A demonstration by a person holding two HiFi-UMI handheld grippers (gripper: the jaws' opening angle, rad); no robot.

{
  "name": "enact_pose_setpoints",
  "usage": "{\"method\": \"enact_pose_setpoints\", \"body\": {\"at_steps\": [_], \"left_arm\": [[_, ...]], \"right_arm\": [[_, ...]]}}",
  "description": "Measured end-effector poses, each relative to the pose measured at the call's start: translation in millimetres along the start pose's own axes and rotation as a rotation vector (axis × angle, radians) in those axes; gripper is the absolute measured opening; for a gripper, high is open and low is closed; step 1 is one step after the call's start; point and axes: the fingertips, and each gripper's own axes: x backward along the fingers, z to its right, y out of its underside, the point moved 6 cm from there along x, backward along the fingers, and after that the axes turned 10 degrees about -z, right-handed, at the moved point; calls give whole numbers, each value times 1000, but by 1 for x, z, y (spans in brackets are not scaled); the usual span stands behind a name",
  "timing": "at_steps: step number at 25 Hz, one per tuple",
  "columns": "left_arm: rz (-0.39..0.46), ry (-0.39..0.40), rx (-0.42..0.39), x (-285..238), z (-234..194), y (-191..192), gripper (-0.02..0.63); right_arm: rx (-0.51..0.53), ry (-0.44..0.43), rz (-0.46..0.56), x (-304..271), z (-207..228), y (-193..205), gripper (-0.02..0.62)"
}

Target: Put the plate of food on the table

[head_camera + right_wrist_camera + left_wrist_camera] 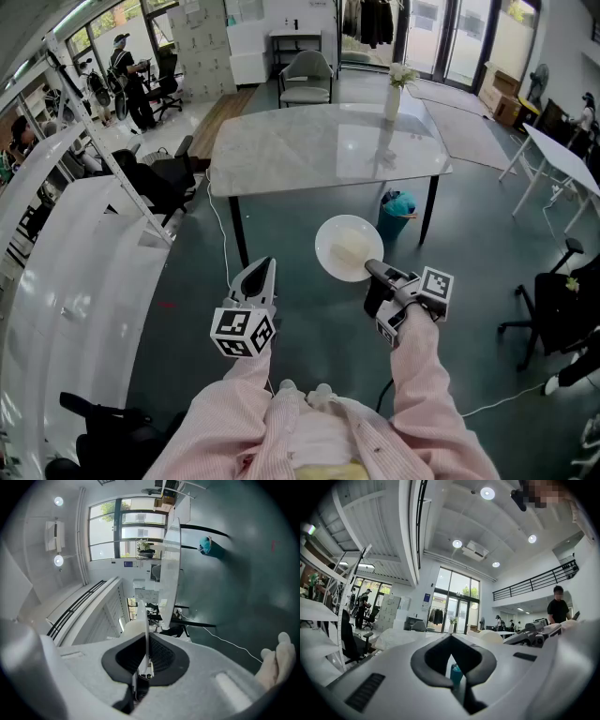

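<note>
Your right gripper [369,268] pinches the plate [328,246] short of the table [309,150] (left gripper [265,269] closed, empty); placing remains.

Here's the left gripper [451,638], its 2 jaws meeting at the tips, nothing gripped. Through the slit nearer their base peeks a teal container [456,673]. Farther off at left lies the white table [401,637]. At right are the pale plate [490,636] and, beside it, the right gripper [534,632]. At far right stands a person in black [558,609].
</note>
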Motion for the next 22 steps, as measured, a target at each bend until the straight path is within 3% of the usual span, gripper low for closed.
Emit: {"method": "enact_pose_setpoints", "body": {"at_steps": [12,22], "left_arm": [[-4,-13,7,5,19,7,-2],[-24,-46,32,-11,2,13,-2]], "right_arm": [[33,36,-24,14,5,-5,17],[-5,18,-48,-8,16,-21,17]]}}
